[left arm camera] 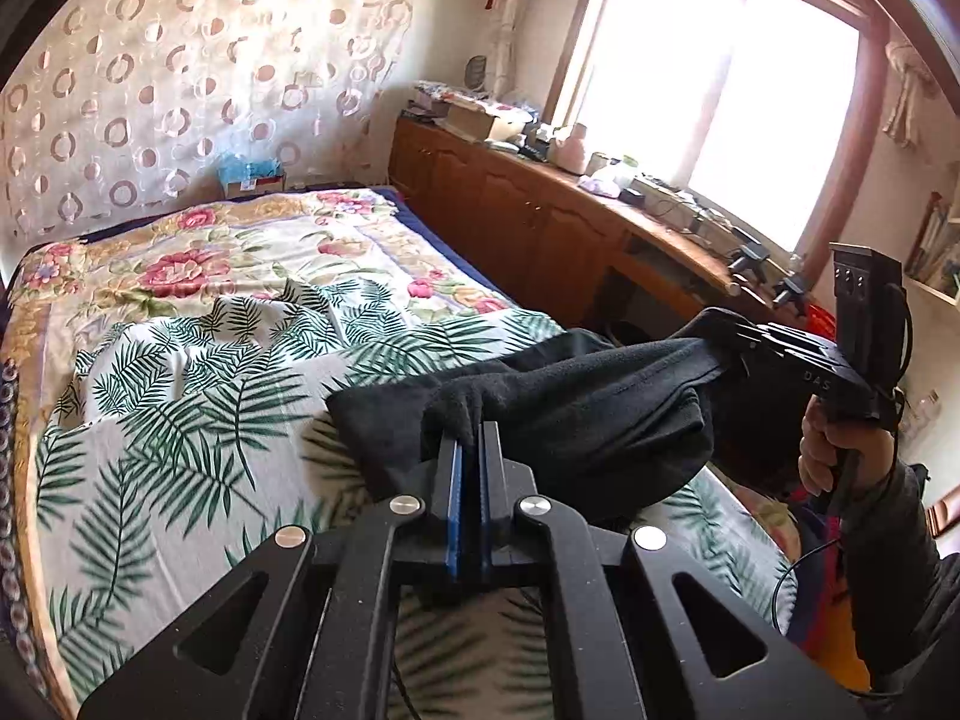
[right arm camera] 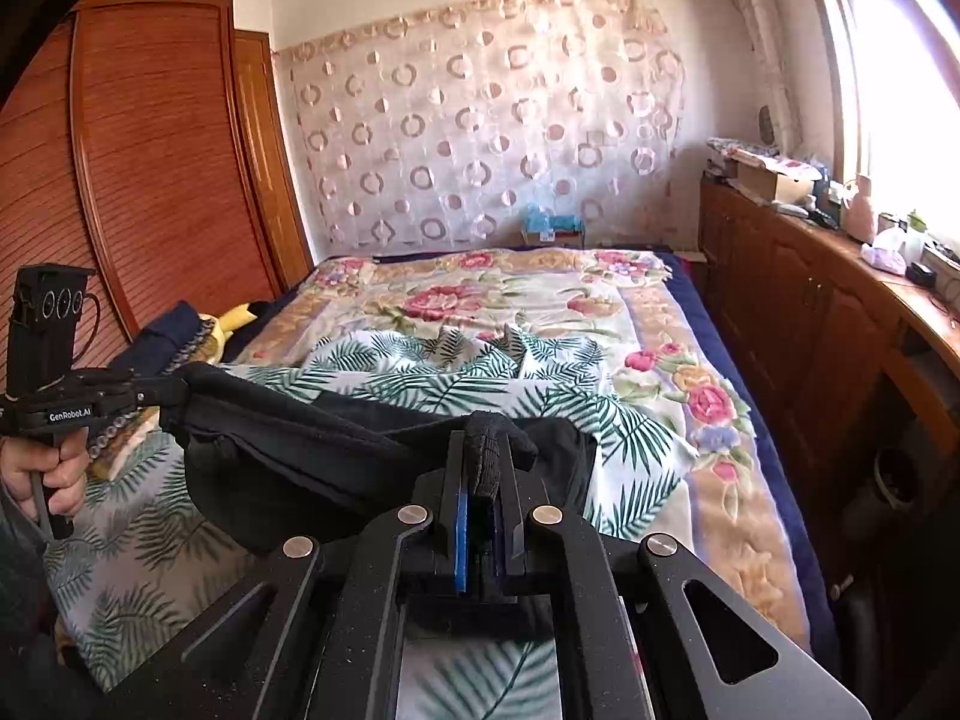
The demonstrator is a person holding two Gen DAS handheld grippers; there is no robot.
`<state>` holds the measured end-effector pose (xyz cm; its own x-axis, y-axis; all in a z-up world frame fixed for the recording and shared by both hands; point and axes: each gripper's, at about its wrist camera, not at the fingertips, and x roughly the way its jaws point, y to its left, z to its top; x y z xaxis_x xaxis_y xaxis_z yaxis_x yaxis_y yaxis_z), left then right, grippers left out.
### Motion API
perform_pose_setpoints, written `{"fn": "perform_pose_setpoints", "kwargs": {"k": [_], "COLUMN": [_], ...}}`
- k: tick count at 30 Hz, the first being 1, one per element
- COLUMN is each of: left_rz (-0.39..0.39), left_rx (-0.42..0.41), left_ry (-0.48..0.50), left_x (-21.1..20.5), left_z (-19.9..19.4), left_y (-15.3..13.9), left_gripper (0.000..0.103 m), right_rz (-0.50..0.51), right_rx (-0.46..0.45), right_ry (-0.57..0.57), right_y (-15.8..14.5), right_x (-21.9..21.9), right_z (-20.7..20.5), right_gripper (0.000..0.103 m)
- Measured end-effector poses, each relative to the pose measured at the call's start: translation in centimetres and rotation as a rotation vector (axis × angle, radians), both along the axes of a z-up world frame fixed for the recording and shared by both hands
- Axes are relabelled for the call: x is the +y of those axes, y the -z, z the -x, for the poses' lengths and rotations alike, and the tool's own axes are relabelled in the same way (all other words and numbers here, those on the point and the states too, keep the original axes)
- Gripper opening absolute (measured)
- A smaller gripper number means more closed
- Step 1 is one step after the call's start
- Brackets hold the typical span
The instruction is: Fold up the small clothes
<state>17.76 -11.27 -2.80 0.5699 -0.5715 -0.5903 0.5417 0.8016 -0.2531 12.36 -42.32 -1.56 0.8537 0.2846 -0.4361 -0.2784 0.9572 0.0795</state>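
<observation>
Judging from both wrist views, the folding is only at its start. A black garment (left arm camera: 558, 396) is held up above the palm-leaf sheet (left arm camera: 180, 396) on the bed (right arm camera: 708, 420), stretched between the two tools. The left gripper (left arm camera: 471, 429) is closed tight on one edge of the cloth, and the right gripper (right arm camera: 485, 456) is closed tight on another edge, where a ribbed hem is seen between the pads. No fold is seen yet; the cloth hangs loose and bunched. It must still be laid flat on the sheet, folded and put aside. No other small clothes are seen.
</observation>
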Motion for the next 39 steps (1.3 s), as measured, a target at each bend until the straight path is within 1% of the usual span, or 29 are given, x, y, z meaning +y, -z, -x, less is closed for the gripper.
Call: {"fn": "perform_pose_setpoints", "kwargs": {"k": [2,3,6,10,11,12,13,15,16,17,18,20,22,24,25,26,29,33,37,39], "left_rz": [-0.016,-0.023,-0.041,-0.073,-0.080,-0.086,-0.091,-0.100,-0.104,-0.105,-0.102,-0.094,-0.087,-0.098,-0.101,-0.102,-0.115,-0.122,-0.150,-0.171], "left_rx": [0.013,0.022,0.057,0.092,0.097,0.098,0.096,0.095,0.091,0.086,0.077,0.061,0.054,0.051,0.050,0.051,0.068,0.104,0.106,0.098], "left_ry": [-0.010,-0.012,-0.024,-0.036,-0.039,-0.040,-0.038,-0.038,-0.042,-0.045,-0.048,-0.056,-0.053,-0.048,-0.044,-0.034,-0.023,-0.004,0.027,0.041], "left_x": [-0.2,-0.3,-0.5,-1.0,-1.1,-1.2,-1.3,-1.3,-1.3,-1.2,-1.0,-0.3,0.4,1.0,1.2,1.4,1.6,0.6,-1.0,-2.0], "left_z": [-1.2,-2.0,-4.1,-5.7,-6.0,-6.0,-6.1,-6.3,-6.4,-6.4,-6.4,-6.2,-6.0,-5.7,-5.7,-5.5,-5.3,-5.5,-6.1,-6.7], "left_y": [0.7,1.1,2.6,4.0,4.3,4.5,4.7,4.8,4.8,4.7,4.5,4.1,3.9,3.9,4.0,4.2,5.0,5.9,6.4,6.5], "left_gripper": [0.005,0.005,0.005,0.006,0.006,0.006,0.006,0.007,0.011,0.014,0.017,0.034,0.045,0.059,0.075,0.082,0.083,0.083,0.083,0.083], "right_rz": [0.007,0.005,0.009,0.012,0.009,0.007,0.013,0.036,0.042,0.044,0.046,0.055,0.073,0.086,0.090,0.097,0.130,0.145,0.184,0.210], "right_rx": [0.021,0.027,0.054,0.089,0.096,0.102,0.106,0.111,0.109,0.105,0.096,0.081,0.072,0.073,0.078,0.083,0.118,0.151,0.160,0.166], "right_ry": [-0.004,-0.006,-0.007,-0.005,-0.003,-0.002,0.013,0.062,0.079,0.088,0.090,0.093,0.078,0.075,0.073,0.072,0.062,0.013,-0.060,-0.065], "right_y": [0.3,0.2,-0.1,-0.4,-0.4,-0.5,-0.6,-1.1,-1.4,-1.8,-2.1,-2.7,-3.0,-3.0,-3.0,-2.8,-2.3,-2.3,-3.0,-3.1], "right_x": [0.3,0.2,0.4,0.8,0.8,0.8,0.8,0.8,0.8,0.8,0.7,0.7,0.8,0.6,0.5,0.4,0.5,0.8,1.8,1.9], "right_z": [-1.8,-1.6,-2.7,-4.8,-5.3,-5.2,-5.2,-5.3,-5.2,-4.9,-4.5,-3.4,-2.1,-0.8,-0.1,0.6,1.9,2.9,3.4,3.0], "right_gripper": [0.005,0.005,0.005,0.005,0.007,0.012,0.015,0.026,0.028,0.032,0.040,0.048,0.048,0.053,0.054,0.054,0.054,0.054,0.054,0.054]}}
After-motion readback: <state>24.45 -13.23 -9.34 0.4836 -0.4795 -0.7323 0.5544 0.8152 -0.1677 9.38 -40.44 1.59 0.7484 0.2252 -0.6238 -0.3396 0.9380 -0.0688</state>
